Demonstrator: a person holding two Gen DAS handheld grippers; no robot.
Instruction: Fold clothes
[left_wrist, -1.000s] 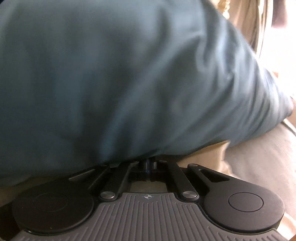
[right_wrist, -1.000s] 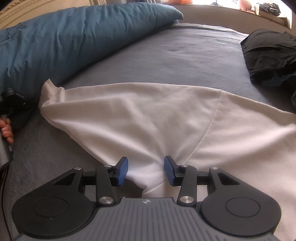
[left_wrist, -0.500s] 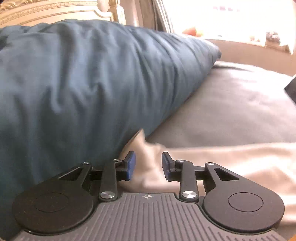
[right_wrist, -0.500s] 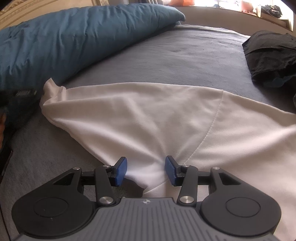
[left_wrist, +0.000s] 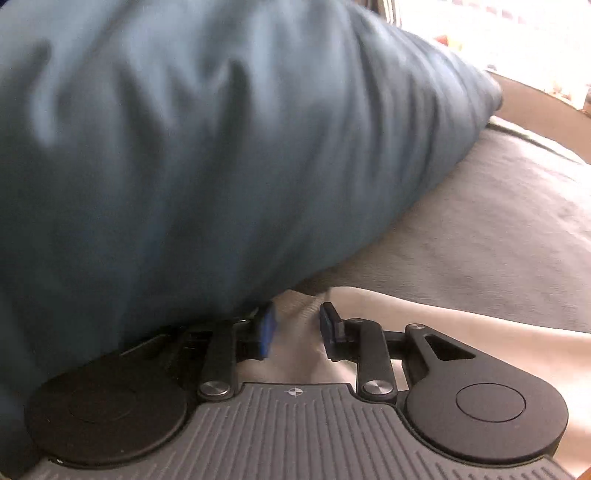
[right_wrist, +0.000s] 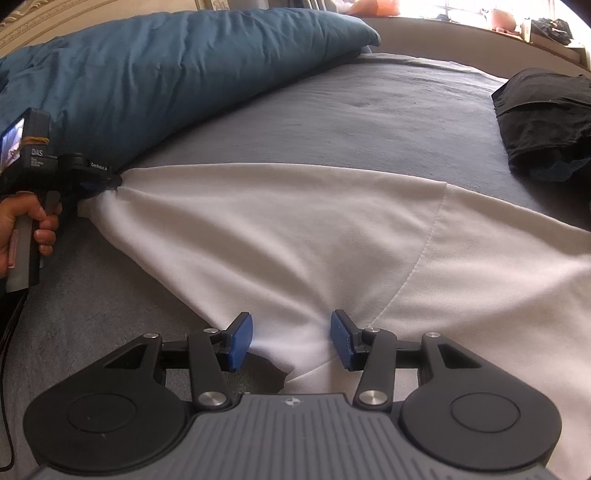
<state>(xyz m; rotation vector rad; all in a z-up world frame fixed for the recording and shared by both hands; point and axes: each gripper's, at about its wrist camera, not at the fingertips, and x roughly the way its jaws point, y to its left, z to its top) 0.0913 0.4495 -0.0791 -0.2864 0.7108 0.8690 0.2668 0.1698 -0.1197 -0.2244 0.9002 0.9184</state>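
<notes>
I see a big bed with a soft grey blanket (right_wrist: 369, 110) spread over it. A fat blue pillow (right_wrist: 166, 74) lies along the far left side, right by a pale carved headboard (right_wrist: 44, 26) in the top left corner. Bright sun comes in through a window (right_wrist: 461, 7) at the far end, and small blurry things sit on its beige ledge (right_wrist: 480, 48).

My right claw (right_wrist: 291, 338) had black linkage arms, silver screws, blue ribbed pads; its grey base was grooved, with a crosshair mark.
</notes>
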